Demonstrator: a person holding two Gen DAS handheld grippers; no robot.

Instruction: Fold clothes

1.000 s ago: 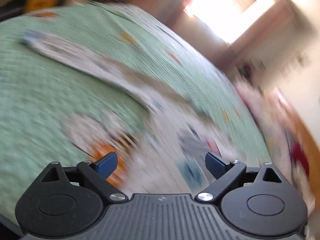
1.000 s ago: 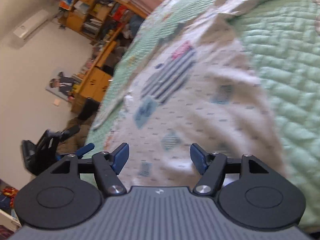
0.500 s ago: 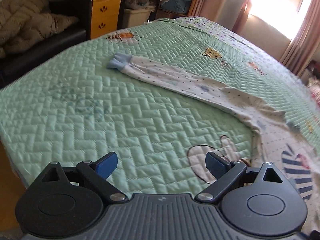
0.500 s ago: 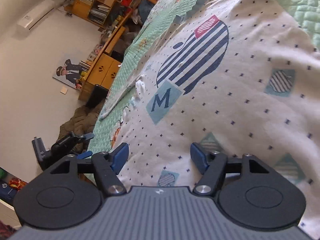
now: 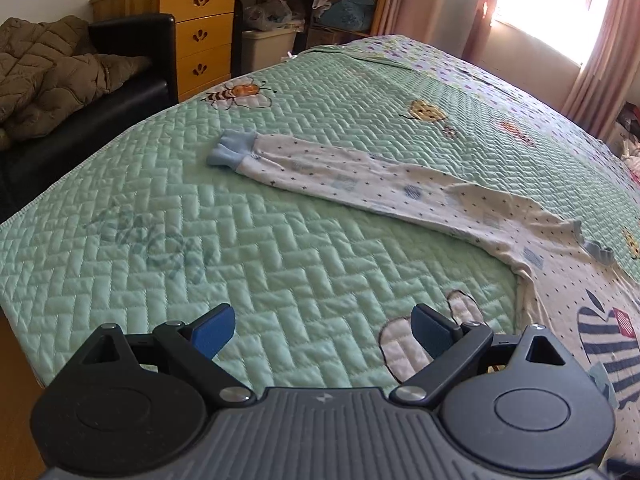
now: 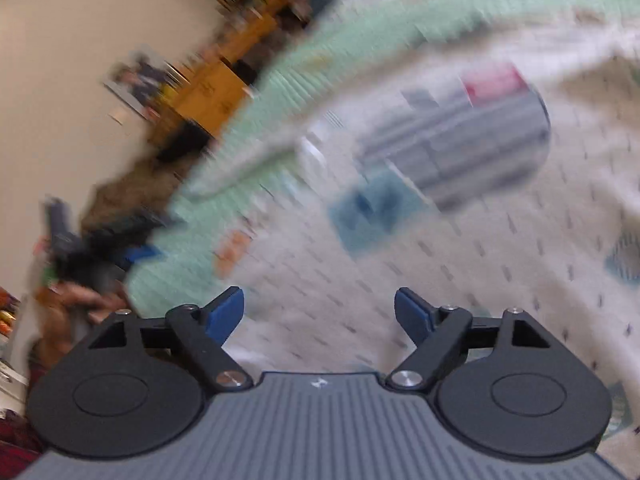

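A white long-sleeved top with small dark dots lies spread on the green quilted bedspread (image 5: 200, 220). Its sleeve (image 5: 360, 176) stretches away to the left and ends in a light blue cuff (image 5: 230, 148). A striped navy print (image 5: 608, 340) marks the chest at the right edge. My left gripper (image 5: 324, 330) hovers open above bare quilt, short of the sleeve, holding nothing. The right wrist view is blurred by motion; there my right gripper (image 6: 319, 312) stands over the top's body (image 6: 460, 248), its jaws opening with no cloth between the pads. The other gripper (image 6: 104, 248) shows at its far left.
A black sofa (image 5: 132, 64) with a brown padded jacket (image 5: 48, 68) stands past the bed's left edge. Wooden drawers (image 5: 204, 40), a bin and shelves line the far wall. A bright curtained window (image 5: 560, 8) is at the back right. The bed's near-left edge (image 5: 16, 216) drops to the floor.
The left view swung from the top's body to the sleeve and settled. The right gripper's jaws spread wider, and its view went from sharp to blurred as it moved over the top.
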